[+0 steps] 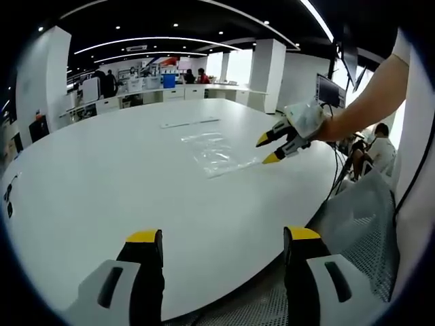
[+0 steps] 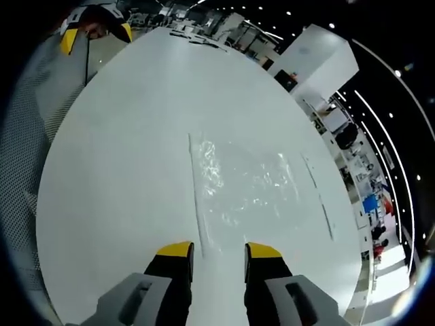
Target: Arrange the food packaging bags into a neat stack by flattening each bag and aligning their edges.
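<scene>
Readable text: I can make out none in either view.
Clear bags [image 2: 245,180]: I see no print or label on the plastic.
Table [image 1: 102,176]: plain white, no markings I can read.
Far wall signs [image 1: 160,64]: coloured shapes, too small and blurred for me to read.
Monitor [image 1: 327,90]: screen dark, nothing legible.
</scene>
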